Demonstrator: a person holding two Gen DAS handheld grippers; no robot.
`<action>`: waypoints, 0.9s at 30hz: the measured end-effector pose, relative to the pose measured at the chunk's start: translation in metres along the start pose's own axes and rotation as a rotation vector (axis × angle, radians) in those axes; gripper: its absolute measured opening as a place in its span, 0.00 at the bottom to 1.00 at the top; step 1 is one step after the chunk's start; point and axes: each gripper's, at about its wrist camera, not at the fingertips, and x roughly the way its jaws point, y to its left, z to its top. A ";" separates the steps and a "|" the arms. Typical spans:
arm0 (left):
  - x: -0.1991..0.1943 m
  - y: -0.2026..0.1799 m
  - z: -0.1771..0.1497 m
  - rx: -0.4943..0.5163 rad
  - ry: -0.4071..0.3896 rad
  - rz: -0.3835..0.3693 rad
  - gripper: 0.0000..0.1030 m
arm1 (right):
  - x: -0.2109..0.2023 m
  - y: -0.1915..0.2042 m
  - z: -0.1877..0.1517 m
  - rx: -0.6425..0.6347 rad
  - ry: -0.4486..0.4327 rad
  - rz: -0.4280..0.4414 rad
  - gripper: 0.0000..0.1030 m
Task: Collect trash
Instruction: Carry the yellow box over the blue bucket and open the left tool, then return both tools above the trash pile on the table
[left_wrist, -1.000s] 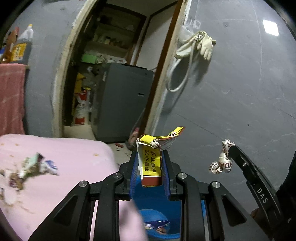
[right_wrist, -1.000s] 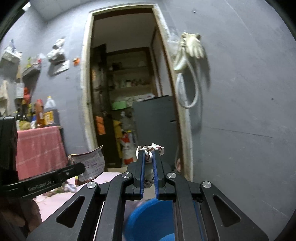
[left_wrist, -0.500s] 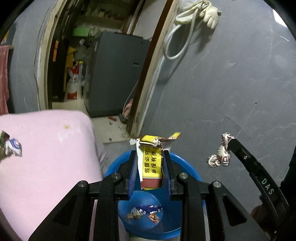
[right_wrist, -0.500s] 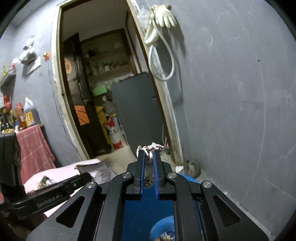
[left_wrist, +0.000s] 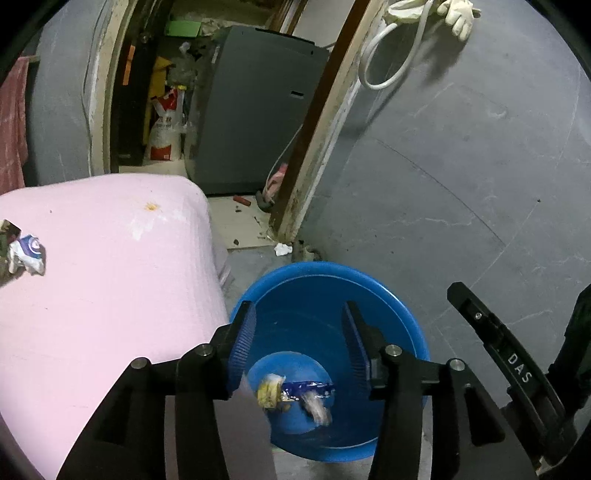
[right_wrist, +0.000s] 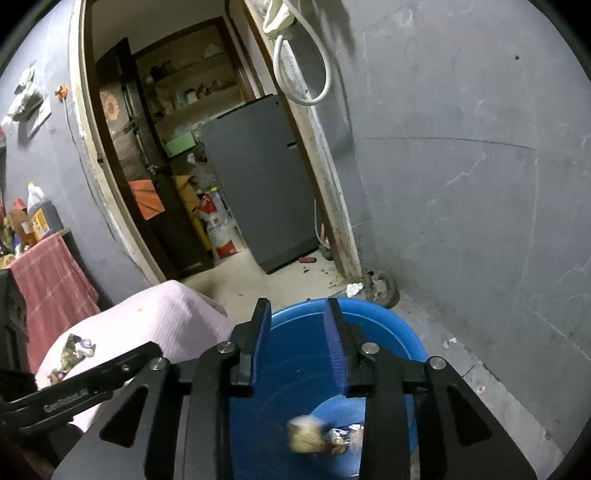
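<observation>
Over at nine o'clock in the left wrist view, crumpled wrappers (left_wrist: 26, 254) lie on the pink tabletop (left_wrist: 110, 280), right at the edge of the picture. Moving across: the left gripper (left_wrist: 297, 343) hangs over the blue basin (left_wrist: 402, 317) at six o'clock, its jaws opening, blue pads well apart and nothing between them. Through that gap, on the basin's floor, sits a heap of trash (left_wrist: 295, 397), a yellow scrap beside a blue wrapper, blurred. At four o'clock the right gripper (left_wrist: 458, 291) shows only as one black finger, so its spread is unreadable from here.

Switch to the right wrist view: the left gripper's black finger (right_wrist: 88, 384) pokes in at eight o'clock, above the pink tabletop (right_wrist: 166, 317) where the wrappers (right_wrist: 74, 354) still wait. Centre frame, the right gripper (right_wrist: 297, 345) is over the blue basin (right_wrist: 388, 325), jaws opening, a modest gap, empty. Below, at six o'clock, the trash (right_wrist: 321, 439) lies blurred in the basin's bottom. Behind, at twelve, a doorway with a grey appliance (right_wrist: 255, 177).
</observation>
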 end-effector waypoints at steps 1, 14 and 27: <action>-0.004 0.001 0.000 0.002 -0.009 0.007 0.51 | -0.001 0.001 0.000 -0.005 -0.003 -0.005 0.28; -0.094 0.040 0.007 0.033 -0.295 0.147 0.97 | -0.040 0.042 0.012 -0.085 -0.221 0.032 0.81; -0.189 0.087 -0.003 0.050 -0.493 0.329 0.98 | -0.077 0.121 0.012 -0.206 -0.422 0.125 1.00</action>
